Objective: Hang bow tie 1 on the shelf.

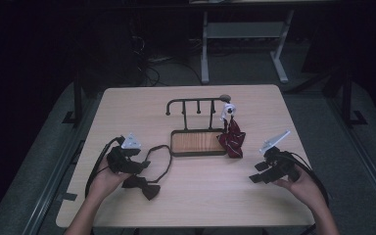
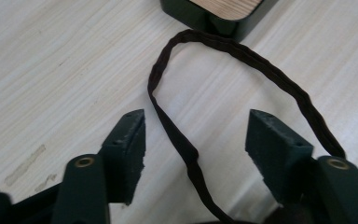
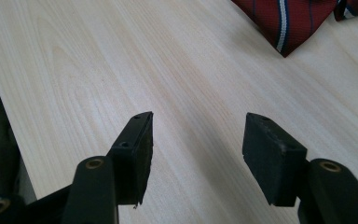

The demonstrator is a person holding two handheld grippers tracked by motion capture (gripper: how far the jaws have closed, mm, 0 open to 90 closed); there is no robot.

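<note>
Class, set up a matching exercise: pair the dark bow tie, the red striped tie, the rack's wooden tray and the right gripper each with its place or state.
1. dark brown bow tie
2. red striped tie
3. dark-rimmed wooden tray
4. right gripper

A. hangs from the rack's right end
B. table centre
C. open, over bare table
D. flat by the left gripper

Pairs: 1-D, 2-A, 3-B, 4-C

Right gripper (image 3: 196, 126): jaws stand apart with nothing between them, only bare light wood table (image 3: 121, 60) beneath. A red striped tie (image 3: 289, 21) lies on the table at the upper right, its pointed tip well apart from the jaws.
</note>
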